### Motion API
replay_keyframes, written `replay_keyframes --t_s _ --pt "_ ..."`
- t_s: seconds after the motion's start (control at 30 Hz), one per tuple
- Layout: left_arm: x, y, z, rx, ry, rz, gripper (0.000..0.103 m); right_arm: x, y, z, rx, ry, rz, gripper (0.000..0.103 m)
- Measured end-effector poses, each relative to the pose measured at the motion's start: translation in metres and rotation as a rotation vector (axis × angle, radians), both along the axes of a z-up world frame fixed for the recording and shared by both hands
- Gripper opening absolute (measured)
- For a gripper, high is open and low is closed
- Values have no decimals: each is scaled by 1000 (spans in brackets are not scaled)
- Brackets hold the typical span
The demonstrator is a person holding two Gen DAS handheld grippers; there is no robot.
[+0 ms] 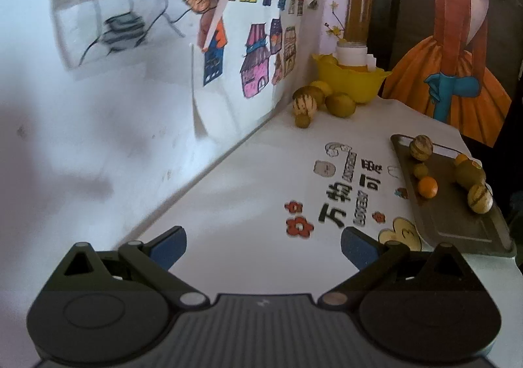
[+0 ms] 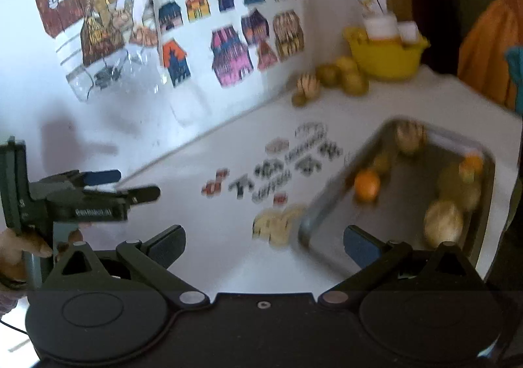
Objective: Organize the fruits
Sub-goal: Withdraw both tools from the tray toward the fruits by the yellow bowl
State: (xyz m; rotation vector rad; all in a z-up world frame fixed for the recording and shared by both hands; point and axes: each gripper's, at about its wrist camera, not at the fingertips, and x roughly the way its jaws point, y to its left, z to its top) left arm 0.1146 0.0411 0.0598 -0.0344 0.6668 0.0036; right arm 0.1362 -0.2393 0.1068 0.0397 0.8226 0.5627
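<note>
A grey metal tray (image 1: 457,230) lies on the white table at the right and holds several fruits: a striped melon (image 1: 421,147), a small orange (image 1: 427,187), a green fruit (image 1: 469,173) and another striped melon (image 1: 480,200). A second cluster of fruits (image 1: 322,100) lies by the wall beside a yellow bowl (image 1: 351,77). My left gripper (image 1: 263,245) is open and empty above the table. My right gripper (image 2: 264,245) is open and empty, just before the tray (image 2: 330,214), with the orange (image 2: 367,185) inside. The right view is blurred and shows the left gripper (image 2: 124,185) at its left.
The table carries printed stickers (image 1: 346,191) in its middle. A wall with house drawings (image 1: 258,57) runs along the left. The yellow bowl holds white cups (image 1: 351,56). A poster of an orange dress (image 1: 457,67) stands behind the table at the right.
</note>
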Motion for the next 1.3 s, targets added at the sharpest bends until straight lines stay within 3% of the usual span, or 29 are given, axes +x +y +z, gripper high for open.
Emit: replay_keyframes --t_s 0.27,0.6,0.9,1.13,1.3 --pt "44 -7 5 17 -43 -42 103 51 11 32 -46 -105 42 102" --pt "108 -26 8 76 -197 -140 103 137 -8 40 -54 -173 -5 102" --pt "173 -53 9 134 -256 -226 103 228 -27 9 13 -120 -122 102" --pt "218 -86 -3 266 -240 -308 103 289 -35 -23 71 -54 -207 102" --pt "249 -94 -21 264 -187 -314 103 329 -43 -47 118 8 -259 102"
